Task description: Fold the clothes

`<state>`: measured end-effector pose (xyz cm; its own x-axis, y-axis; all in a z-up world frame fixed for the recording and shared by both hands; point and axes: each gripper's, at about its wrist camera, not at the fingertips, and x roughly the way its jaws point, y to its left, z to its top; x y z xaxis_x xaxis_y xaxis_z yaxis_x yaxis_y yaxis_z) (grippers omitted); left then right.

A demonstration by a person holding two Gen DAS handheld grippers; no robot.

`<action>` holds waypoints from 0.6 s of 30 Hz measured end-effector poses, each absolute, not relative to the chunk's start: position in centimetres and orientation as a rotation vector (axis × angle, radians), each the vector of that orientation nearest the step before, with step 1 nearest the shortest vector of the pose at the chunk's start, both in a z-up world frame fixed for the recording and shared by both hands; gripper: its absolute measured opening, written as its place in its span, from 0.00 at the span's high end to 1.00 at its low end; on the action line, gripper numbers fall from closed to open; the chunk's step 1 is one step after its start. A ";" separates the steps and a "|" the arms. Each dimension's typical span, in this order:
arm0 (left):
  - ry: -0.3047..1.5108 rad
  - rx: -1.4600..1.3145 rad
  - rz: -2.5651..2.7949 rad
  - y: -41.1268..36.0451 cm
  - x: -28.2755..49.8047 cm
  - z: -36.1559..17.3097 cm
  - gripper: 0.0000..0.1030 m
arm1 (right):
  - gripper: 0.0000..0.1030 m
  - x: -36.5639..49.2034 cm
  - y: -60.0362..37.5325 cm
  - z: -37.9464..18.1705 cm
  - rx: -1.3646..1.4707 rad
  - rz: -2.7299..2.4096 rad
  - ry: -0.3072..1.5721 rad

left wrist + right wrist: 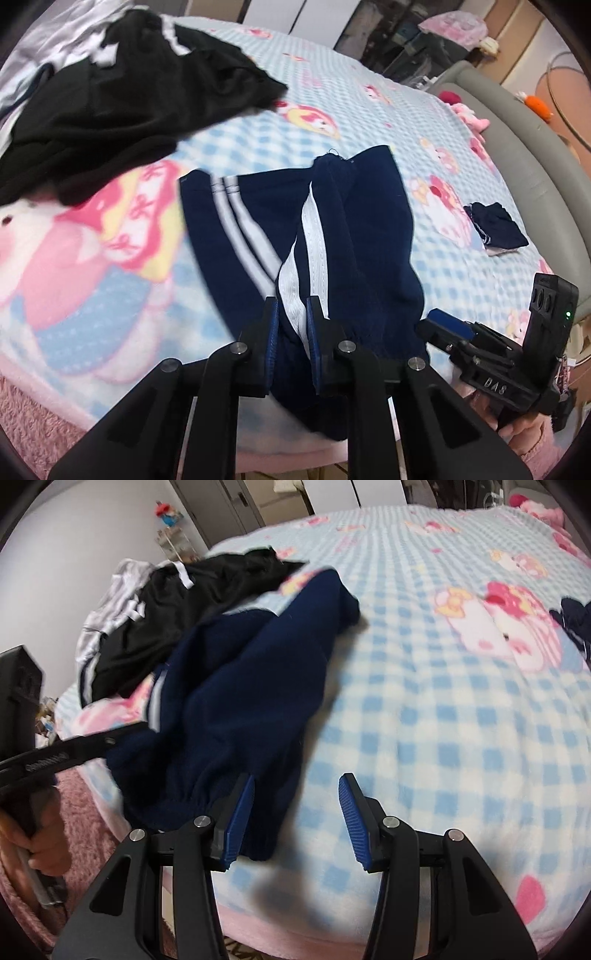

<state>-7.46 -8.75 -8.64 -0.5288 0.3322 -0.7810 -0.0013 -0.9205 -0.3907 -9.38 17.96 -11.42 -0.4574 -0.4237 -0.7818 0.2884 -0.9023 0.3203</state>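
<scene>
Navy knit trousers (332, 236), white-striped, near bed (258, 140) front edge: your left claw (291, 325) pinches them; right claw (297, 819) gapes, empty.

Open checked bed (424, 716) right of the navy pants (236, 701), up to a small dark bundle (574, 627) near the far right edge. Left blocked: black garment (122, 99) heaped over pale cloth (110, 602), just beyond the pants. Bare patch of bed between pants and black garment. Grey bed rim (532, 155) closing the right side.
</scene>
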 end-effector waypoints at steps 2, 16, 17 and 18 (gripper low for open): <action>-0.562 -1.374 2.490 -9.0 -7.5 -8.5 0.66 | 0.52 -9.5 18.6 -11.4 1.327 -2.365 -0.251; -0.371 -1.443 2.523 -4.4 -9.9 -10.5 0.78 | 0.37 -10.2 20.1 -11.9 1.380 -2.373 -0.385; -0.378 -1.445 2.553 -5.1 -9.5 -10.2 0.79 | 0.37 -10.2 20.1 -11.8 1.381 -2.374 -0.374; -0.397 -1.444 2.568 -5.8 -9.2 -10.0 0.79 | 0.37 -10.3 20.1 -11.7 1.380 -2.374 -0.362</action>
<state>-9.20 -5.78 -10.01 -0.5174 0.2739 -0.8107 -0.0163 -0.9504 -0.3106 -10.31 20.09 -11.75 -0.4522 -0.4368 -0.7776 0.1850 -0.8988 0.3974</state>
